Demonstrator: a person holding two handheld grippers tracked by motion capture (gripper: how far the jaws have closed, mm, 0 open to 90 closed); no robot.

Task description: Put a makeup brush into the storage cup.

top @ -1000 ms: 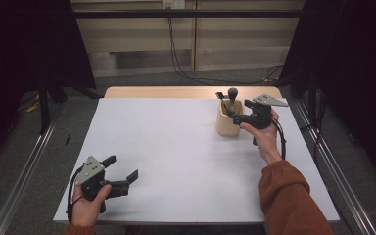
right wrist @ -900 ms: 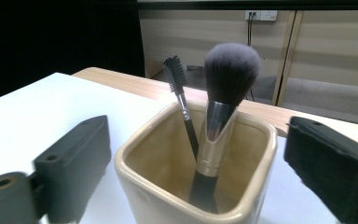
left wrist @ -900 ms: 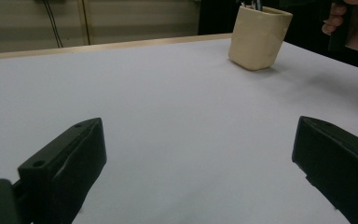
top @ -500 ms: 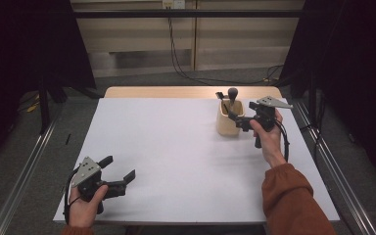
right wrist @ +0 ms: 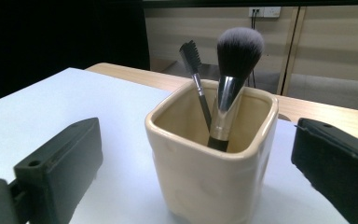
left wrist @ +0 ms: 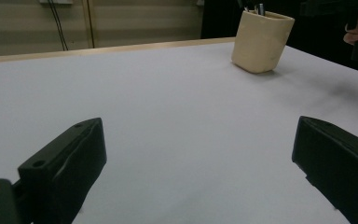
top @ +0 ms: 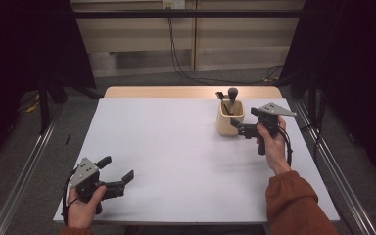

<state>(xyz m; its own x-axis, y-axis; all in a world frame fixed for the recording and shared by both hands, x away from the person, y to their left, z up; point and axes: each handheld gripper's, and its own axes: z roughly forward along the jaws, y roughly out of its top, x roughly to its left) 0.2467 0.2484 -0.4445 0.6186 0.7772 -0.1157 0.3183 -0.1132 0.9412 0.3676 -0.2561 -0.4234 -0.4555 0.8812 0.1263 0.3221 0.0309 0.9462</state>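
White-topped bench (top: 176, 147) with a pale wood strip along its far edge; both grippers over it, well apart.

Right gripper (top: 236, 126), black with a grey three-cornered plate on top, held in the person's right hand (top: 273, 147), rust-orange sleeve behind. Jaws spread wide. In the right gripper view they stand either side of the cream square-sided ceramic cup (right wrist: 214, 158), wider than the cup, with bench showing between each jaw and the cup wall. Holds nothing. From the high view the jaw tips sit just beside the cup's near-right side; whether they touch it, cannot tell.

Left gripper (top: 118, 169), same black build with grey plate, held in the person's left hand (top: 83, 208) at the near-left corner of the bench. Jaws spread wide, nothing between them but bare bench top; in the left gripper view (left wrist: 200, 154) the cup (left wrist: 262, 41) stands far ahead and to the right of the jaws.

Cup (top: 230, 117): upright, directly ahead of the right gripper, near the far edge of the bench.

Inside the cup, seen from the right gripper: a large powder brush with dark fluffy head and silver ferrule (right wrist: 235, 70), leaning slightly; to its left, a thin black-handled spoolie-type brush (right wrist: 193, 70), tilted, its head above the rim.
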